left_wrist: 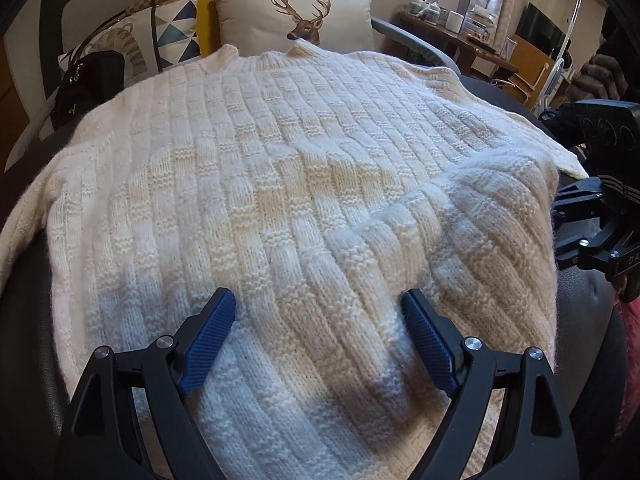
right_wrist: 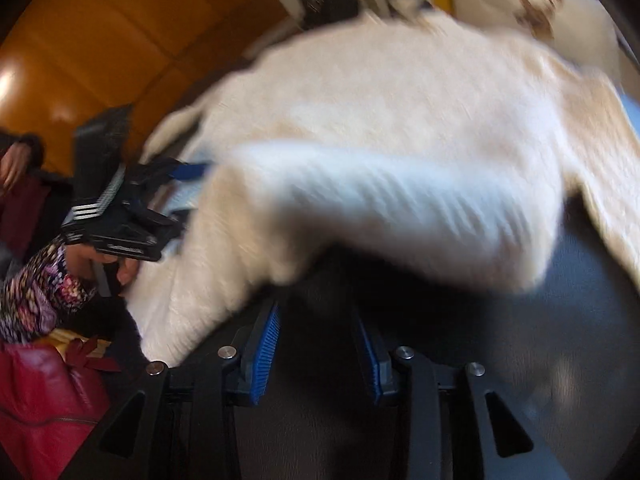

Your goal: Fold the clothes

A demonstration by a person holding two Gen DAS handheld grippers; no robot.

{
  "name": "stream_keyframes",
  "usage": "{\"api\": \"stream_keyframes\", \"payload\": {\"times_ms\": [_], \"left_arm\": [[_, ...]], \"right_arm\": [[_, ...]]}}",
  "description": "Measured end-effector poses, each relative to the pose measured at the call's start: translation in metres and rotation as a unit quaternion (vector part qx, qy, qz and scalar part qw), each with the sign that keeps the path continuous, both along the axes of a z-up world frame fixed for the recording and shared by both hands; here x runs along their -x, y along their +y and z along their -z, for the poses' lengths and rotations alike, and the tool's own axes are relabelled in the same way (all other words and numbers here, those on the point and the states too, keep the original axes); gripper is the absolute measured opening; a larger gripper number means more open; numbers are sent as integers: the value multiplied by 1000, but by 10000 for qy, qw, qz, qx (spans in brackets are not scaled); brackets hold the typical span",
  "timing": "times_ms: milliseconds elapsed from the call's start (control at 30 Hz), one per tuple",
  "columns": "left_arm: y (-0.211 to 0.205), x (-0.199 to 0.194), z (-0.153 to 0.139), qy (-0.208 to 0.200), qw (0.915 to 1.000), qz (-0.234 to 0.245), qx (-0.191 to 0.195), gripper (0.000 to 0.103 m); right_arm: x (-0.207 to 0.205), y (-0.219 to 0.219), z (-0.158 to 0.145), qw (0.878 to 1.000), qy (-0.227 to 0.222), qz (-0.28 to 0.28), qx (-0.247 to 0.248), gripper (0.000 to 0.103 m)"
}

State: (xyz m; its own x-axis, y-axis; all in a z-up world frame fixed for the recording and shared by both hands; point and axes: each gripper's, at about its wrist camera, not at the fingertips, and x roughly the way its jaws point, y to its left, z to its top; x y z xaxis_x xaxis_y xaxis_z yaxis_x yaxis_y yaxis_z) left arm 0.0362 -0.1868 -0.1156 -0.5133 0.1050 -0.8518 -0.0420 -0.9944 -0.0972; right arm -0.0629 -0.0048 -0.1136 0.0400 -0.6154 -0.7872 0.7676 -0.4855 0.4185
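Item: cream chunky-knit sweater [left_wrist: 288, 184], spread flat on dark cushioned seat [left_wrist: 28, 320], collar at the far end, right sleeve folded across its body. Your left gripper [left_wrist: 318, 300] hovers over the near hem, blue pads wide apart, gripping nothing. Your right gripper [right_wrist: 316, 320] stands partly open, empty, sweater just beyond. Deer-print pillow [left_wrist: 296, 20] far behind.

Only the partial letters "DA" show on the right tool [left_wrist: 592, 236].
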Motion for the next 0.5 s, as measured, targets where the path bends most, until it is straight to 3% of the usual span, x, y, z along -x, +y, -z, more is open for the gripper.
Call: {"api": "stream_keyframes", "payload": {"times_ms": [100,167,200,300,500], "left_arm": [[-2,4,-1,-138,9999,11,-56,88],[-2,6,-1,-202,9998,12,-66,88],[-2,7,-1,-228,9997,15,-63,88],[-3,7,-4,-261,9996,18,-56,88],[-8,3,-10,-189,9997,54,-128,88]], "right_arm": [[1,-25,-1,9994,283,-156,78,38],[4,-42,-3,9994,161,-205,246,39],[6,-49,-3,9992,87,-202,339,34],[15,-53,-3,9969,-533,73,572,9],[16,-8,-27,9877,-1115,457,1001,6]]}}
